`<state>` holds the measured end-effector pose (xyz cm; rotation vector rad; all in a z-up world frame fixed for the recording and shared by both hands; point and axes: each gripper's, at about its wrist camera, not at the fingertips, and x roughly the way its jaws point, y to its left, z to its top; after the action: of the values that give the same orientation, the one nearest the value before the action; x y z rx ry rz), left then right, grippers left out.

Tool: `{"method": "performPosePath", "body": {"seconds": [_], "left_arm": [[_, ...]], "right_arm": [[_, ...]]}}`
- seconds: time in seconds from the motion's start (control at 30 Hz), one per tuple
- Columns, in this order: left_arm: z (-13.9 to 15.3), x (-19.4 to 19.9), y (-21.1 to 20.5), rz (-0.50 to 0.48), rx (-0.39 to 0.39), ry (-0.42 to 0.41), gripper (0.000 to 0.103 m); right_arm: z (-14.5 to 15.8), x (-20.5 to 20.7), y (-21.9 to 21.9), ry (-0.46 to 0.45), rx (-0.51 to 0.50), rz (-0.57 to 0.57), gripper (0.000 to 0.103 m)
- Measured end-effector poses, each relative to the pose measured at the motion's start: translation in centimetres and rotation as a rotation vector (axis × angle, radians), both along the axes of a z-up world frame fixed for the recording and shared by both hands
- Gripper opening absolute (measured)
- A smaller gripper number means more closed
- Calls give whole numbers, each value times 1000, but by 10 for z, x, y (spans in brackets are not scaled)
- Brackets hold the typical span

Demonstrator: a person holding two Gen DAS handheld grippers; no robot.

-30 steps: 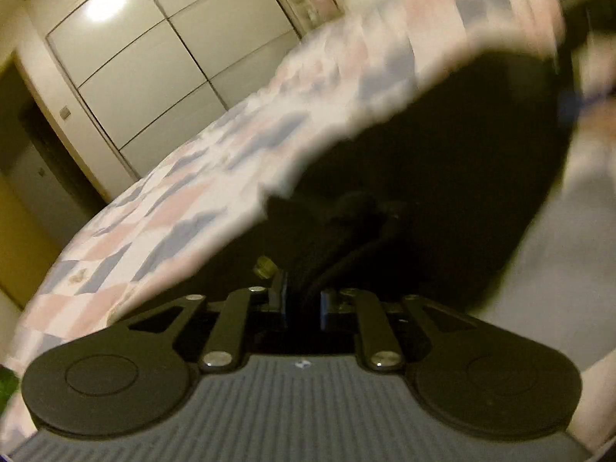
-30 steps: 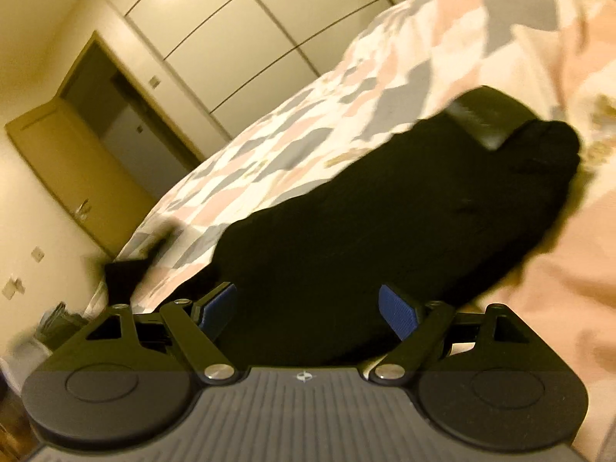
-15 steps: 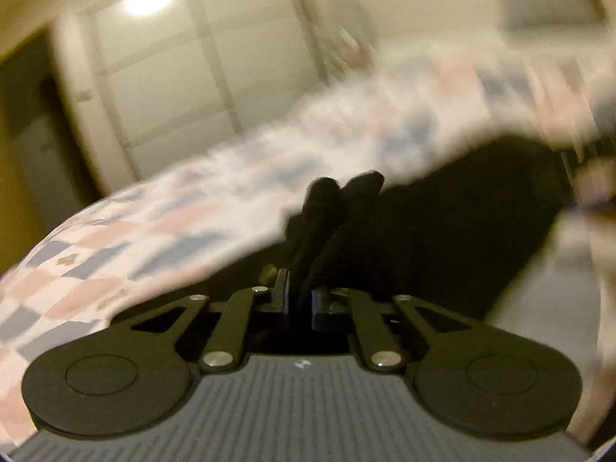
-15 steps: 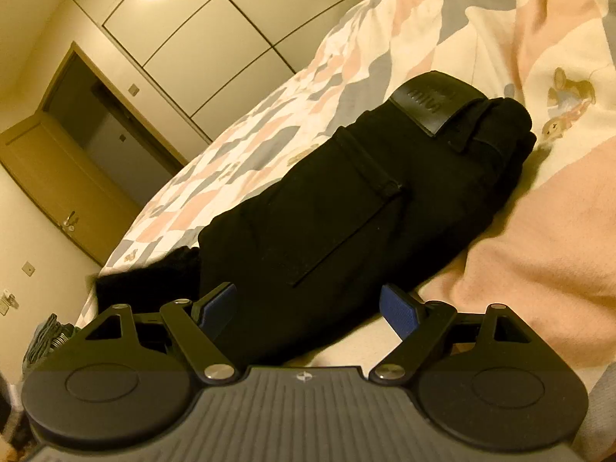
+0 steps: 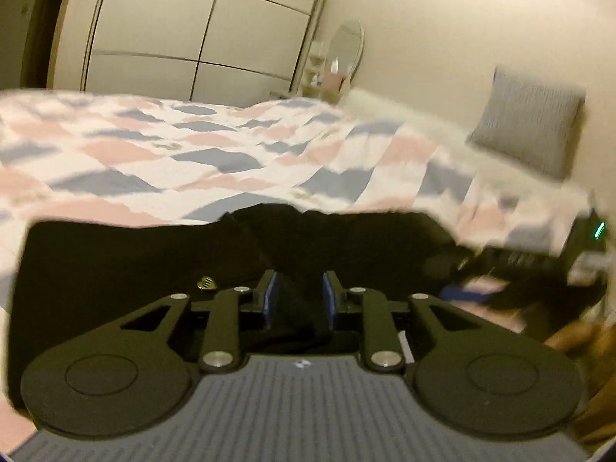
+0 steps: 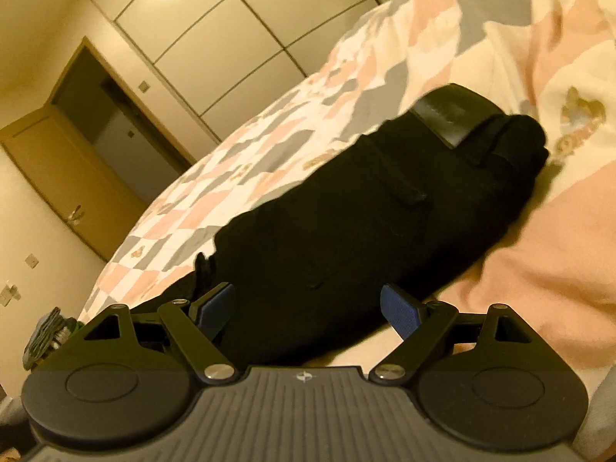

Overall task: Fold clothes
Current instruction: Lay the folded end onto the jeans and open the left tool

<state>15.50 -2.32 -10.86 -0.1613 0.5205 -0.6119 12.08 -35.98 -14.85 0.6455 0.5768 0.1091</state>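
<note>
A pair of black trousers (image 6: 365,215) lies on the patterned bed cover (image 6: 308,115), its waistband with a leather patch (image 6: 450,115) at the far right. My right gripper (image 6: 308,308) is open and empty, just above the near edge of the trousers. In the left wrist view the trousers (image 5: 115,261) stretch across the bed. My left gripper (image 5: 298,296) has its blue pads partly apart with a fold of black cloth between them. I cannot tell whether the pads still pinch it.
White wardrobe doors (image 5: 173,30) stand behind the bed. A grey pillow (image 5: 527,134) leans on the right wall. A mirror and small items (image 5: 338,61) sit at the bed's far corner. A wooden door (image 6: 69,177) stands open at left.
My left gripper swung round to level and lowered the black cloth onto the bed; its jaws widened from tightly shut. My right gripper stayed open and barely moved.
</note>
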Motion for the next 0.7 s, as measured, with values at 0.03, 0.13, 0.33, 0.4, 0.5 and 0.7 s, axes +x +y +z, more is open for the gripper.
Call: {"method": "performPosePath", "body": {"seconds": [0.03,0.13,0.33,0.4,0.5,0.7], "left_arm": [[-7,8,0,29,12,42,20],[-29,31,-3,103,50,162,18],[-25,35,-21,133,110,147,19],[-25,35,-32,159,198,144,27],[-37,36,-41,198,298,194,27],[-15,16,-44,268,365,218,28]], "right_arm": [[-1,2,2,2,1,6,85],[-6,8,7,4,19,27,85],[-3,9,6,7,1,0,67],[4,8,8,-28,-20,10,67],[7,15,14,-20,-50,37,67],[-6,28,30,82,-143,56,68]]}}
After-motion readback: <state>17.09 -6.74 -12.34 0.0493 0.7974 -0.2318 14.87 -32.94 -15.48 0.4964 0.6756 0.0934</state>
